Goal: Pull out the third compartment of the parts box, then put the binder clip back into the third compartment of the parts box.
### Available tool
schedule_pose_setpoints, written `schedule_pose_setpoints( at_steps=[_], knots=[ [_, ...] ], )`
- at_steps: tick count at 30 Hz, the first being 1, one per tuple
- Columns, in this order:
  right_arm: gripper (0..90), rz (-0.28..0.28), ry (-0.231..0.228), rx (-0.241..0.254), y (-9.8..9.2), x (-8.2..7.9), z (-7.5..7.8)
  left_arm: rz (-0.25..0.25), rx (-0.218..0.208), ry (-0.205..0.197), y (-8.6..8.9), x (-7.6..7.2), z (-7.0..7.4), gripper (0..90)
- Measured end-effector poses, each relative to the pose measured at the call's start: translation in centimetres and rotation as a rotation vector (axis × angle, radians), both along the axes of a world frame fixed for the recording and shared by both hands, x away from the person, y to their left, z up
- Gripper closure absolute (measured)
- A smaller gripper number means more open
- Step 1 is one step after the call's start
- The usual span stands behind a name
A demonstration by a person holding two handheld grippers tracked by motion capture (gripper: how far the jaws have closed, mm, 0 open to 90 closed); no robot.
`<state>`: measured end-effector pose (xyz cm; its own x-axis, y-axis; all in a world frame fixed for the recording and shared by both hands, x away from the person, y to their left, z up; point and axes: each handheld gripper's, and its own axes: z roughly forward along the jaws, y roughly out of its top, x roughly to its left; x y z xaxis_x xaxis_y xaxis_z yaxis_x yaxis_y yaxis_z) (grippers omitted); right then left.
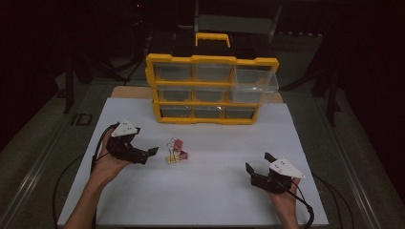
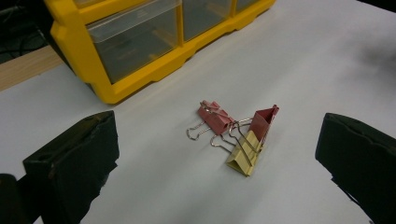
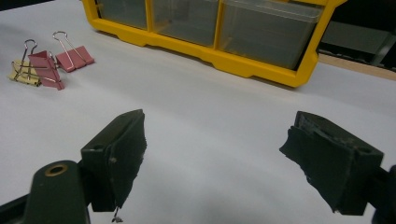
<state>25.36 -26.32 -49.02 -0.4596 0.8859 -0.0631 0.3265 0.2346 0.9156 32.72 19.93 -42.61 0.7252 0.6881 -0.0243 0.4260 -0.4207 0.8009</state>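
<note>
Three binder clips lie together on the white sheet [image 1: 200,191]: a pink one [image 2: 215,119], a red one [image 2: 262,119] and a yellow one [image 2: 245,154], seen as a small pile [image 1: 175,150] in the high view. My left gripper [image 1: 149,153] is just left of the pile, pointing at it. In the left gripper view it [image 2: 217,130] is open, with the clips lying ahead between its wide jaws and untouched. My right gripper [image 1: 258,162] rests near the front right of the sheet. It [image 3: 217,123] is open and holds nothing. The clips [image 3: 46,70] lie far off to its upper left.
A yellow organizer [image 1: 210,88] with clear drawers stands at the back of the sheet. Its top right drawer [image 1: 255,78] is pulled out. A black and yellow case [image 1: 212,40] sits behind it. Bare white sheet lies between the two grippers.
</note>
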Motion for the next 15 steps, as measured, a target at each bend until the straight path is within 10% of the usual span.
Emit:
schedule_pose_setpoints(
  at_steps=[15],
  knots=[
    [18.2, 0.014, 0.008, -0.002, 0.0, -0.2, -0.3, -0.077, 0.024, 0.015, -2.4, 0.9, 0.2, 0.4]
  ],
)
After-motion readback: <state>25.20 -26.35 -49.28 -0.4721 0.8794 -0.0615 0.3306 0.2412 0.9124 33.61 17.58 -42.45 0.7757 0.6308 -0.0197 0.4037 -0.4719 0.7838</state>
